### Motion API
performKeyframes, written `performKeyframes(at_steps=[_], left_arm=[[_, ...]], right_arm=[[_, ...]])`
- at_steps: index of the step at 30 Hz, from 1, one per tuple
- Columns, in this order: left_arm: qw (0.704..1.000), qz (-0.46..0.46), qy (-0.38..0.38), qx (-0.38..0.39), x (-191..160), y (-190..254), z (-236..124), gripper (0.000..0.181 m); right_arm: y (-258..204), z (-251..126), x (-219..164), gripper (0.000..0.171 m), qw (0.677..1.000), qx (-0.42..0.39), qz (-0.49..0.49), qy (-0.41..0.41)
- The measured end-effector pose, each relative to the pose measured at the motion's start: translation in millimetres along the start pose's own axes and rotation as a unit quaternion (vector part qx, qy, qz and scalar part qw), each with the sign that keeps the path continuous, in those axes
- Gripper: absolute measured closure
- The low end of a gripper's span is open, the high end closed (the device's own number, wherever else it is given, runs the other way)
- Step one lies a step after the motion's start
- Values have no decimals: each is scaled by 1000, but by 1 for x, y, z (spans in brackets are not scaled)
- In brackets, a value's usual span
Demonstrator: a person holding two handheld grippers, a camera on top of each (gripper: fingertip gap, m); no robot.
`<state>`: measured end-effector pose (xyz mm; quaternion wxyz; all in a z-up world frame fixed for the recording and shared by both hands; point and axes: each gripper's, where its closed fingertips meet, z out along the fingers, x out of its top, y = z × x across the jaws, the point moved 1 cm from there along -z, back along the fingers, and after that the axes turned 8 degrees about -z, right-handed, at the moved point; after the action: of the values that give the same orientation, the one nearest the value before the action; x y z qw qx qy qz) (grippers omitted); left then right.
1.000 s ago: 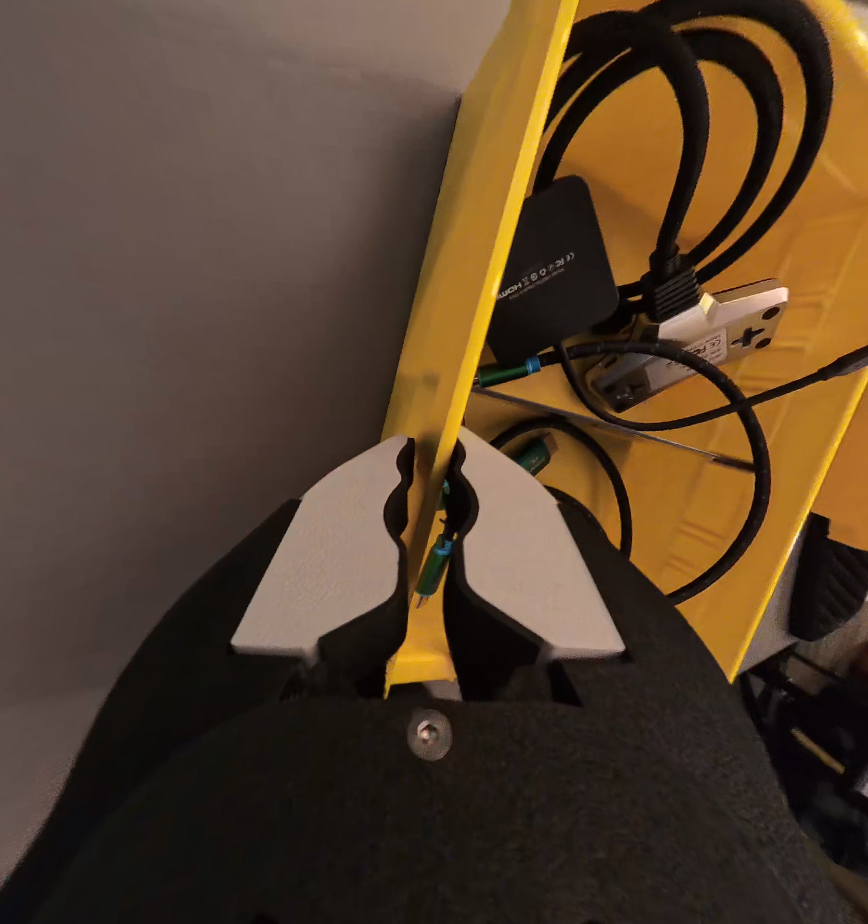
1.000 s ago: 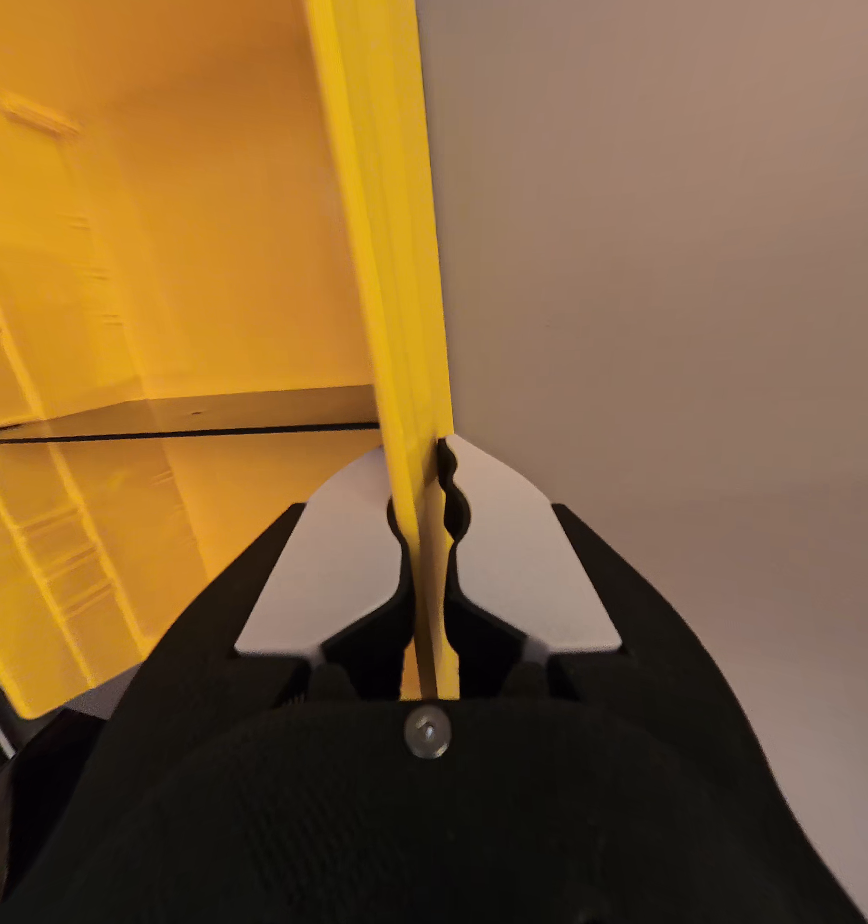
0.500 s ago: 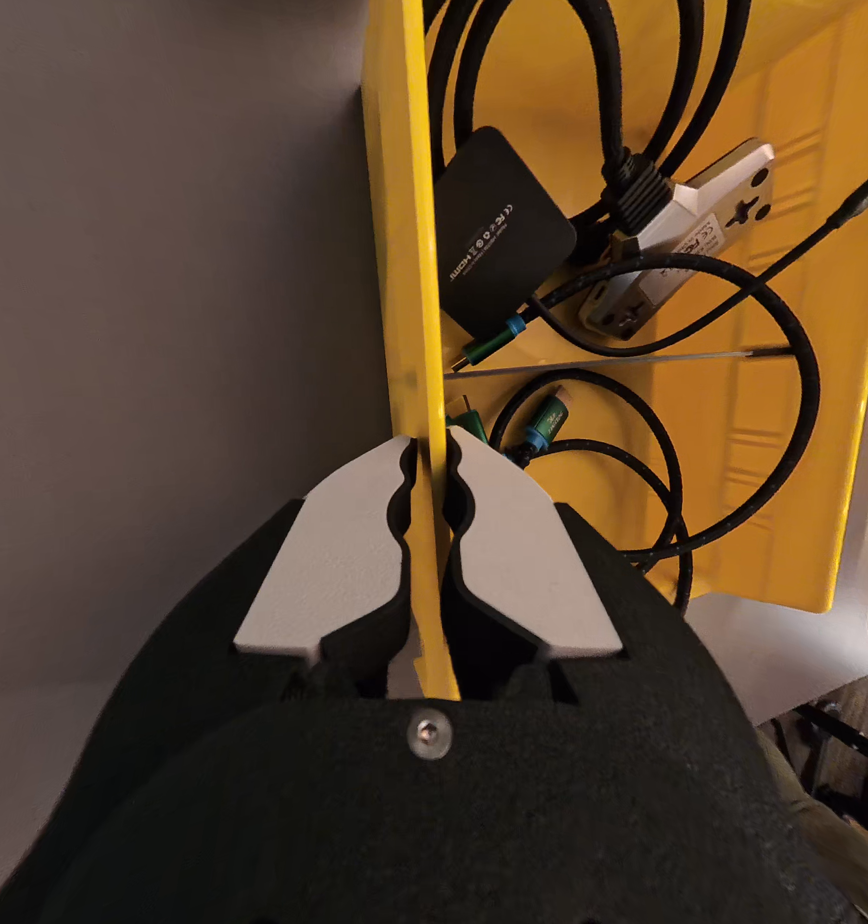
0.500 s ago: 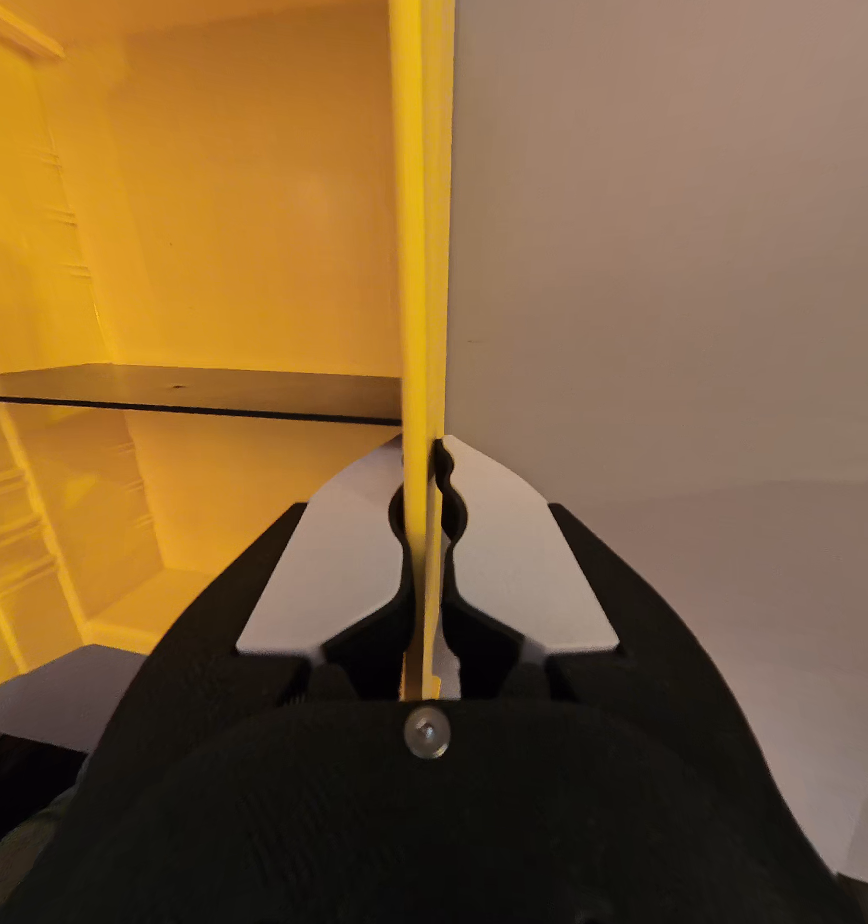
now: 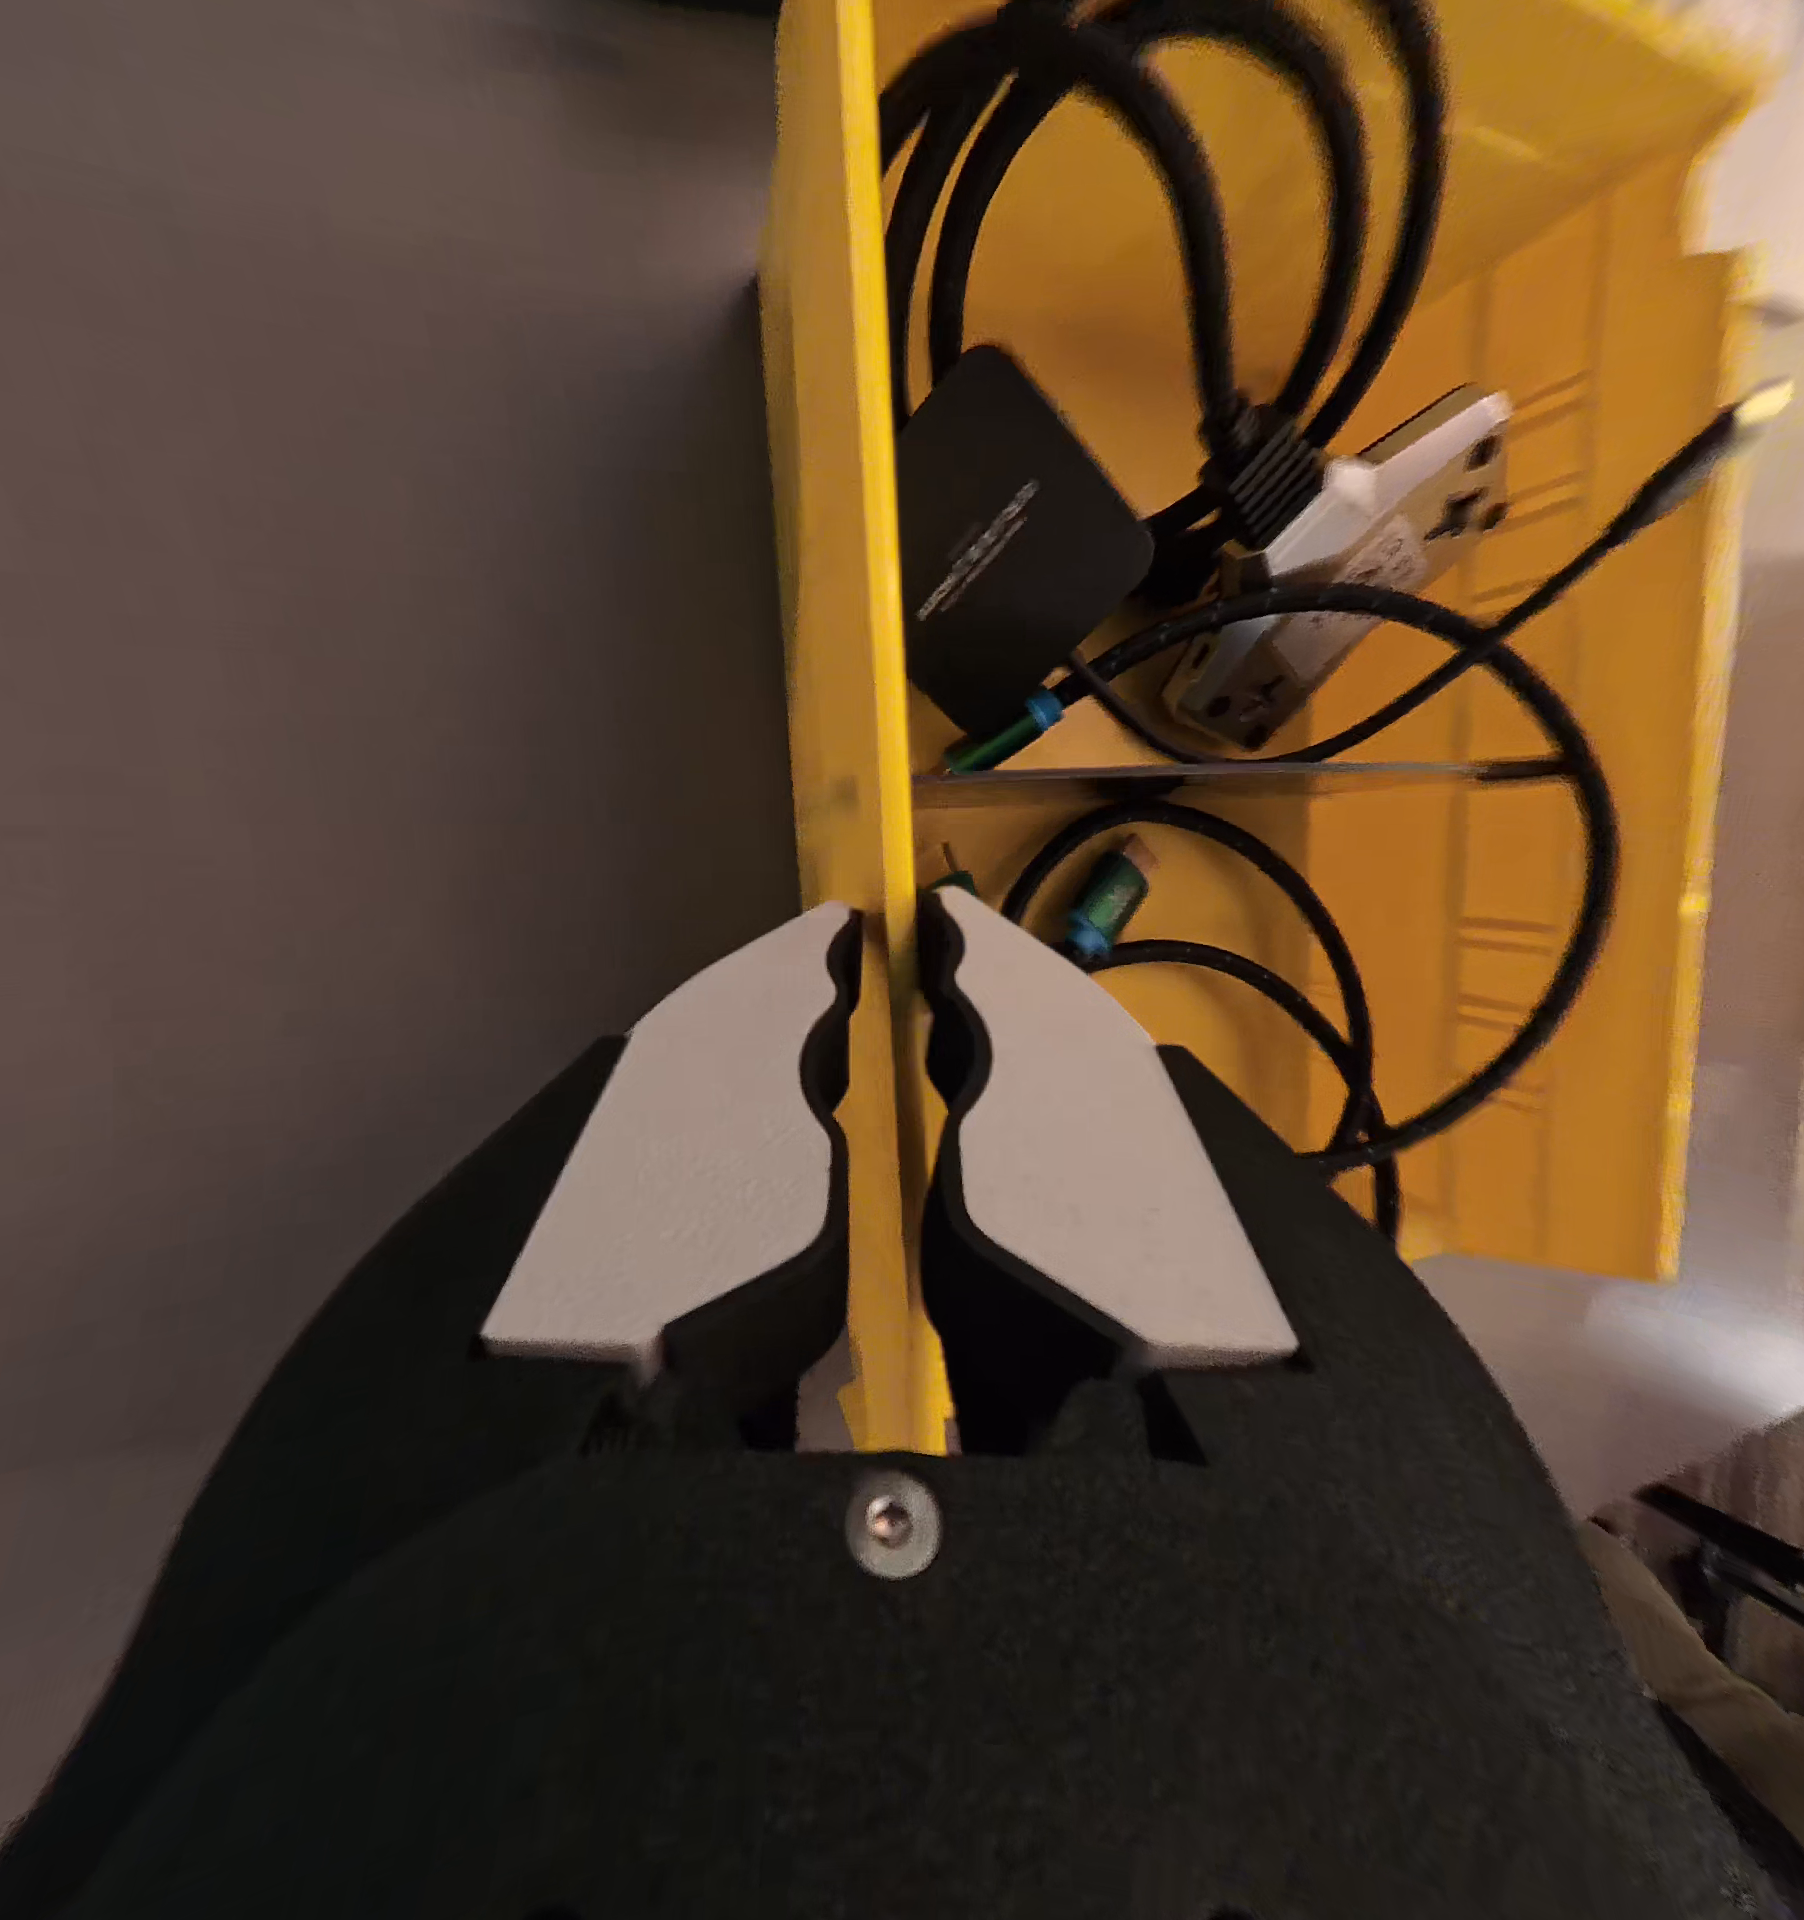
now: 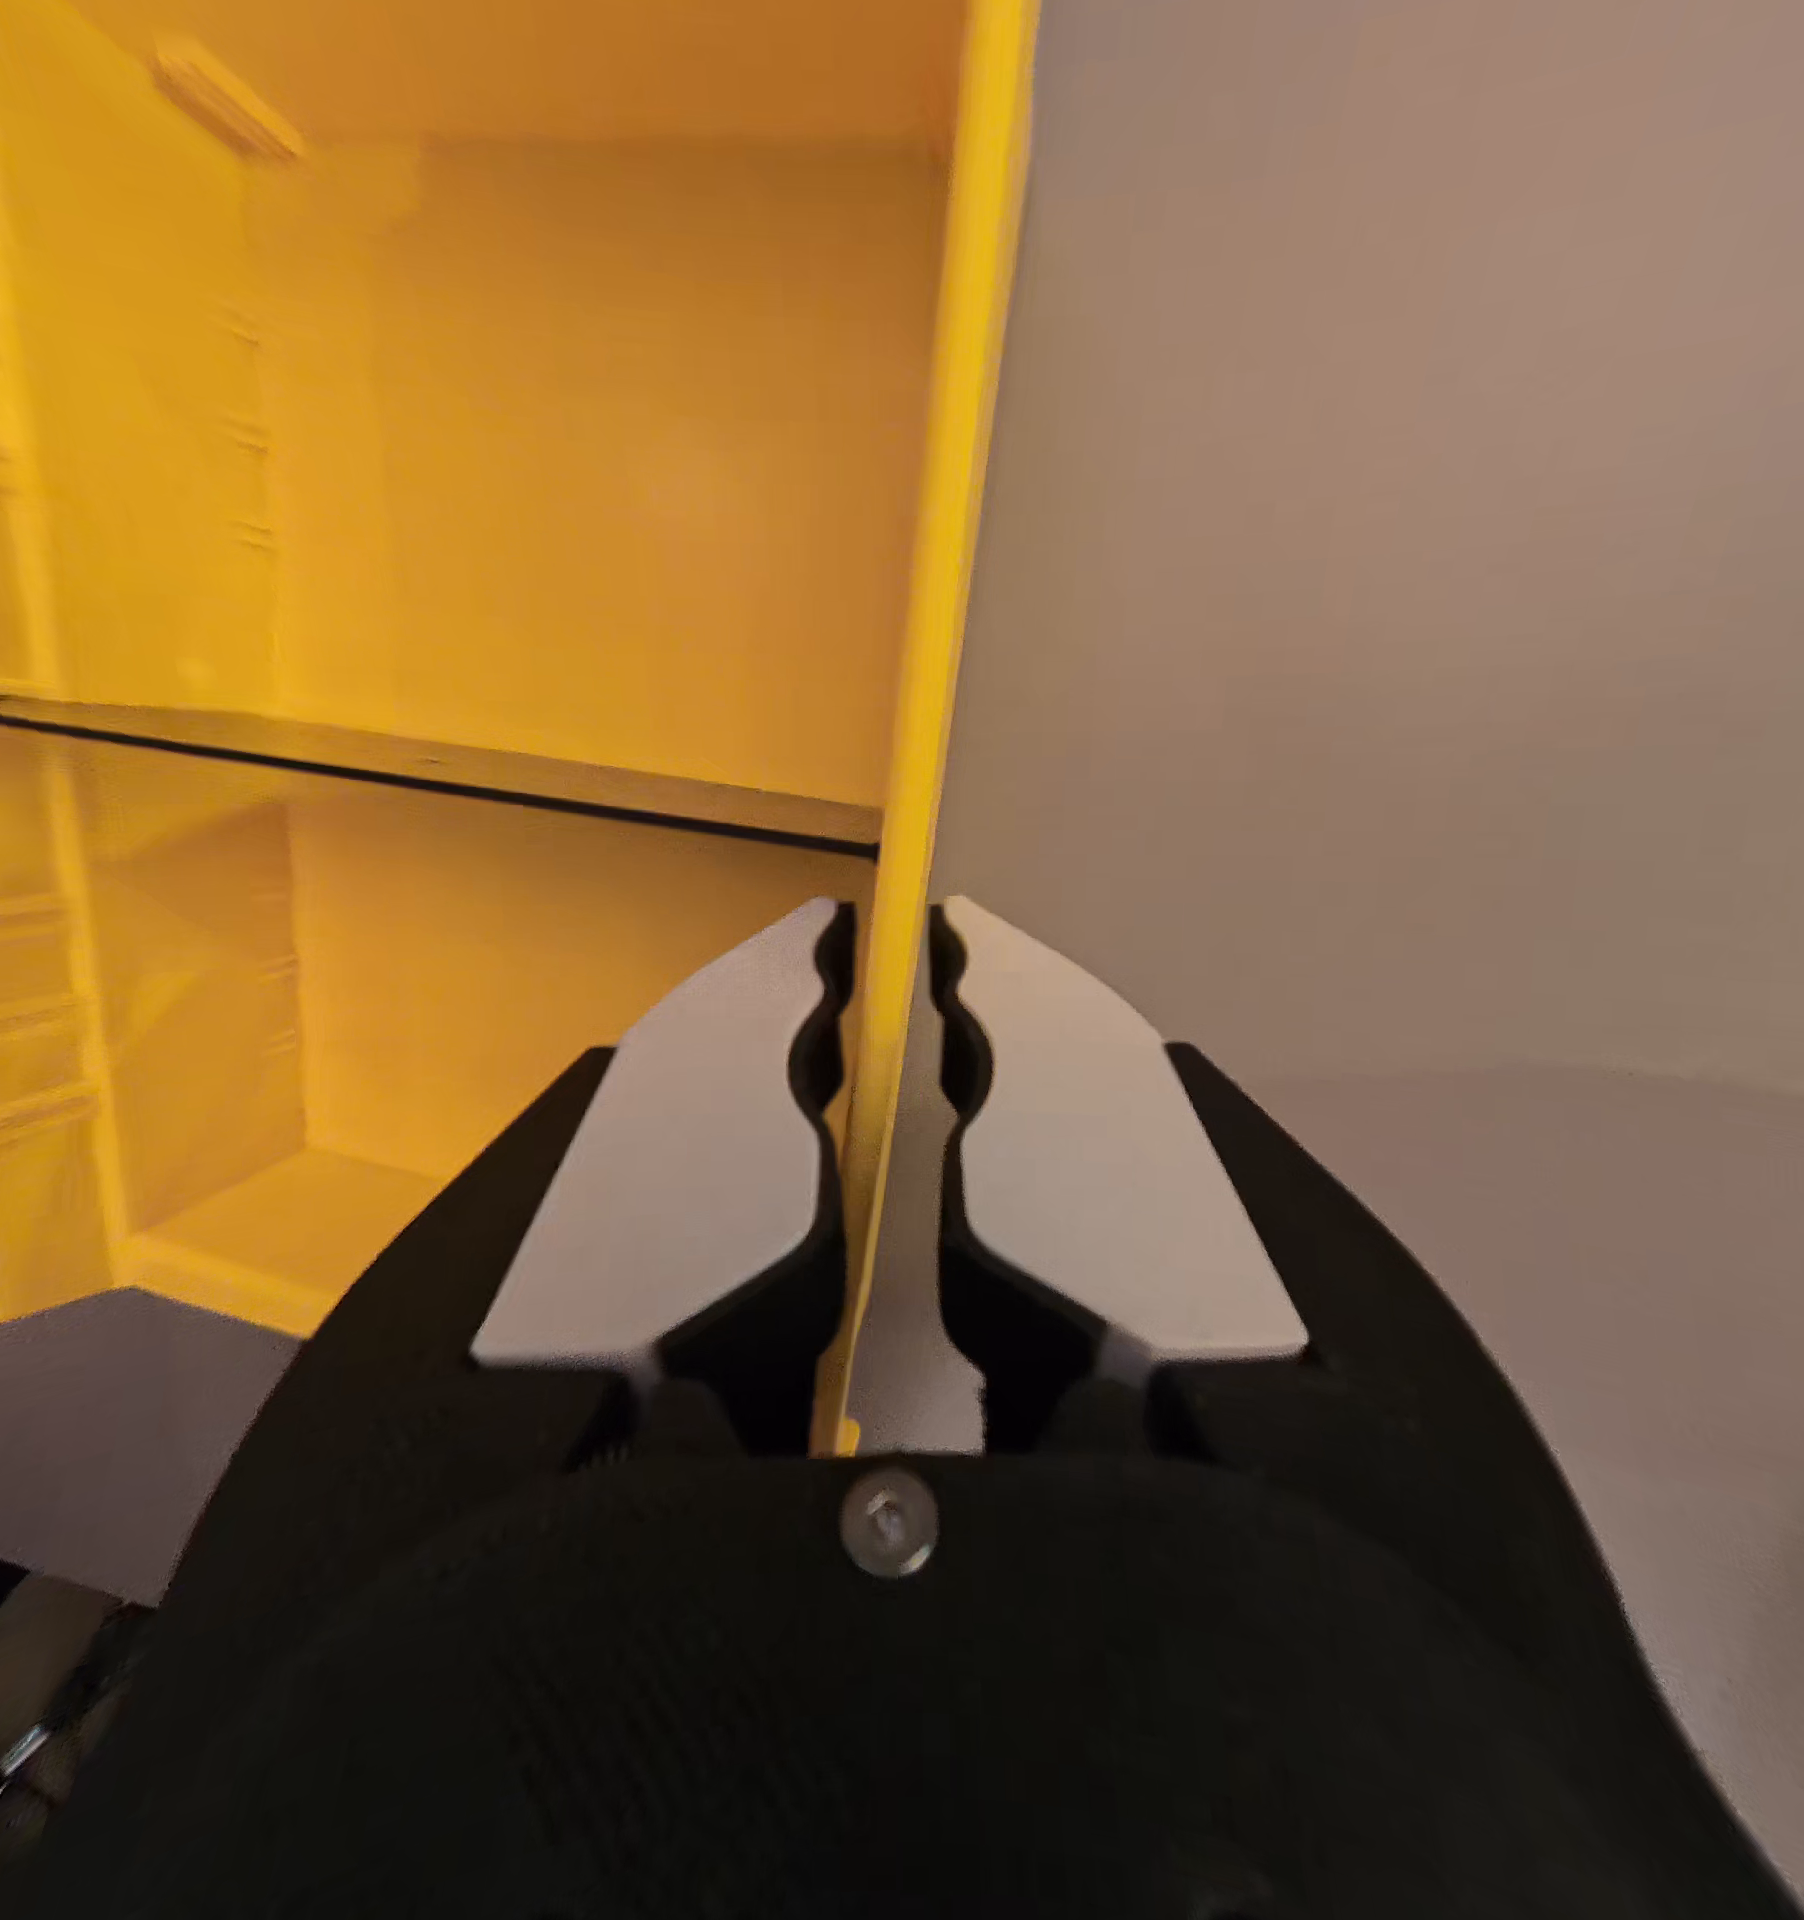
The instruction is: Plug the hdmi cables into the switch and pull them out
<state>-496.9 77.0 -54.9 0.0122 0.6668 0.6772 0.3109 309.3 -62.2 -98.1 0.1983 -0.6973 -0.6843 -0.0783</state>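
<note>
Right hand-held gripper (image 6: 890,914) loosened off yellow plastic bin wall (image 6: 965,436); left hand-held gripper (image 5: 890,920) still clamped on it. Black square switch (image 5: 1012,551), black braided cables (image 5: 1137,239) upper right.

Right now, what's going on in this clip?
A person holds a gripper in each hand, both set on opposite walls of a yellow bin. The left gripper is clamped on one wall; the right gripper straddles the other wall with a gap showing beside it, so it looks slightly open. Inside the bin lie the black switch, a white adapter and coiled black cables. The green-tipped plugs lie loose.
</note>
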Motion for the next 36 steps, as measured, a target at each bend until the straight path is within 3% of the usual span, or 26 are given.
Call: performKeyframes(at_steps=[3,7,9,11,14,16,19,22,24,27,32,36], left_arm=[[996,5,78,-32,22,0,-58,172],[976,72,207,-23,68,42,-175,163],[957,113,265,-25,88,93,-231,151],[934,159,319,-32,100,158,-273,137],[900,224,372,-36,104,261,-299,108],[878,264,398,-28,101,322,-294,93],[860,306,408,-17,90,393,-257,81],[886,305,346,-51,65,440,-187,59],[902,293,311,-65,50,453,-136,49],[915,273,296,-28,36,438,-58,46],[945,227,233,33,-12,373,76,39],[956,212,180,96,-52,316,146,37]], right_arm=[[12,-56,22,152,993,2,15,117],[19,-206,72,138,938,-46,33,343],[-12,-294,100,131,886,-37,23,462],[-59,-363,121,127,848,-44,-16,529],[-138,-422,150,111,820,-74,-85,561],[-188,-435,168,97,806,-92,-119,573],[-260,-416,188,77,798,-117,-171,565],[-314,-364,195,70,792,-145,-206,557],[-334,-310,194,66,810,-154,-214,524],[-343,-211,181,55,860,-116,-182,463],[-325,-48,133,43,925,-89,-132,345],[-308,35,96,39,943,-117,-125,284]])
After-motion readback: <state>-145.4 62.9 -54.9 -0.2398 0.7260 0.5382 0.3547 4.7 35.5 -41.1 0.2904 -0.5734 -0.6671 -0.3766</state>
